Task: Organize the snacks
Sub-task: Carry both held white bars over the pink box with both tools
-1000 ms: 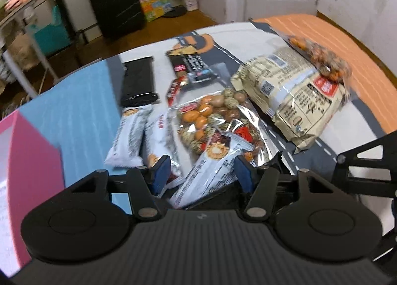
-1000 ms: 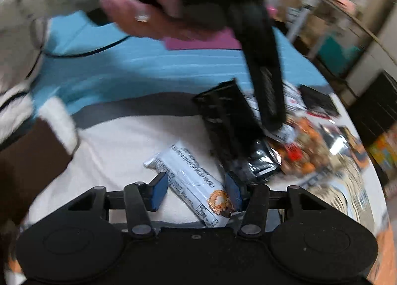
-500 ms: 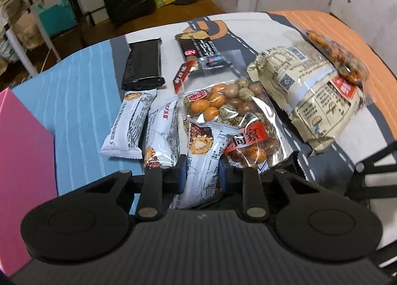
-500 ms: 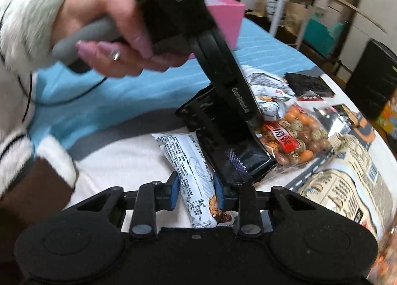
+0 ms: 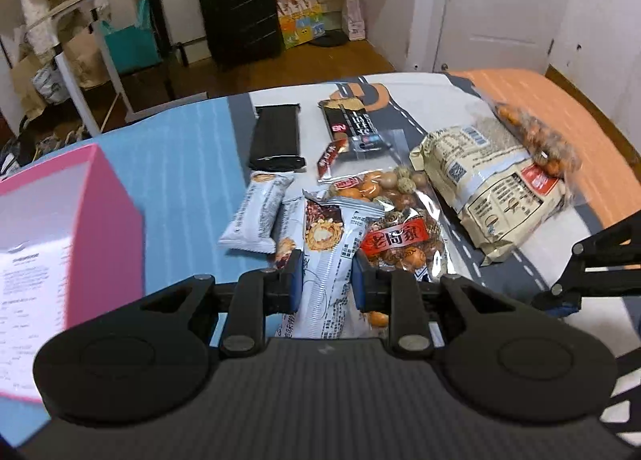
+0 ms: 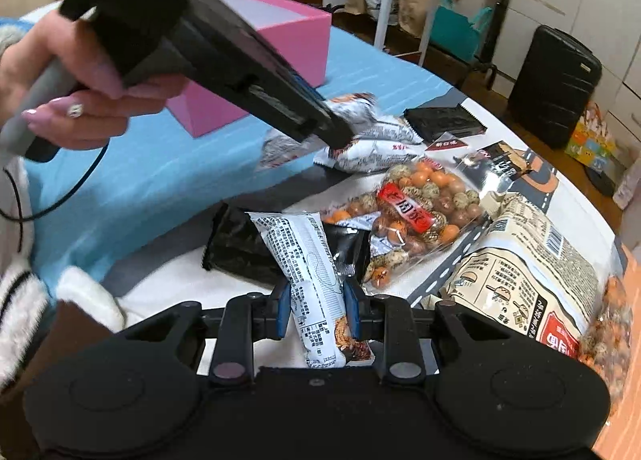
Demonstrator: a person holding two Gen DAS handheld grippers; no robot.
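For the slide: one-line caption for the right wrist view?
Right gripper shut on a white snack bar, left gripper carrying another bar toward the pink box.

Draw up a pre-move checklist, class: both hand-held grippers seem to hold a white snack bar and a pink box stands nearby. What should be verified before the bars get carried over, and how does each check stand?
1. Left hand-held gripper shut on its white snack bar: ok.
2. Right hand-held gripper shut on the other white bar: ok.
3. Right bar free of the black wrapper under it: cannot tell; they overlap.
4. Pink box open on top: ok.
5. Room inside the box: cannot tell; only a printed sheet shows.
6. Mixed nut bag clear of the left bar: not ok; the bar overlaps it.
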